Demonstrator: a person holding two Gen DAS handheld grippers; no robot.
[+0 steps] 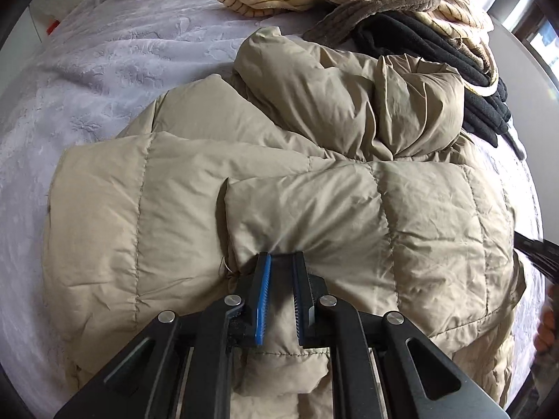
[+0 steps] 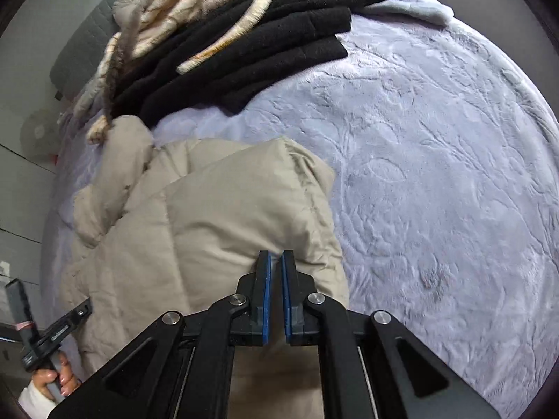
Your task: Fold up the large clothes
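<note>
A beige puffer jacket (image 1: 279, 181) lay partly folded on a lilac bedspread (image 2: 436, 174), its upper part rumpled. The left gripper (image 1: 281, 258) stood slightly open over a folded panel's edge; the right gripper (image 2: 276, 255), nearly closed, seemingly pinched fabric. Squaring up remained, near a black garment pile (image 2: 262, 45).

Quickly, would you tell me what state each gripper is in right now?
Left gripper: open, fingers apart over the beige puffer jacket, gripping nothing.
Right gripper: nearly shut above the jacket; whether it pinches fabric cannot be told.
</note>
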